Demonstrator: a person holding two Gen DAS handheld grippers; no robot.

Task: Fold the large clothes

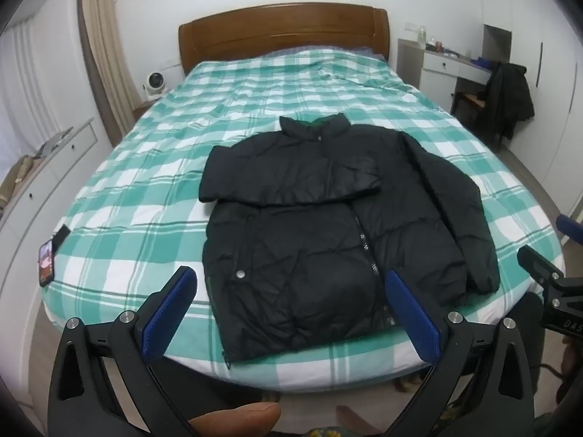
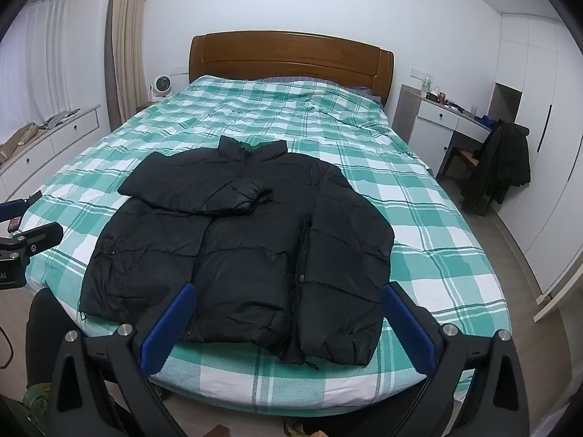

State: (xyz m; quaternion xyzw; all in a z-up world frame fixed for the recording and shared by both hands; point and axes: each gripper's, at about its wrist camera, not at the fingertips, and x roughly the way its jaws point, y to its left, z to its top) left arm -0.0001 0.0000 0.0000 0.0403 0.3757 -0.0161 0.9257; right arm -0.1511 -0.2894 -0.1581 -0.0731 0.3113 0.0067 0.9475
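Observation:
A black puffer jacket (image 1: pixel 320 225) lies flat, front up, on the green-and-white checked bed (image 1: pixel 145 196), collar toward the headboard. Its left sleeve is folded across the chest; the right sleeve (image 1: pixel 459 211) lies straight along the side. My left gripper (image 1: pixel 291 291) is open and empty, held above the jacket's hem at the foot of the bed. In the right wrist view the jacket (image 2: pixel 237 240) shows the same way on the bed (image 2: pixel 437 240). My right gripper (image 2: pixel 288 309) is open and empty, over the hem and lower right sleeve.
A phone (image 1: pixel 46 262) lies at the bed's left edge. A wooden headboard (image 2: pixel 291 58) stands at the back. A white desk with a chair draped in dark clothing (image 2: pixel 499 167) stands right of the bed. White drawers (image 2: pixel 54 138) run along the left wall.

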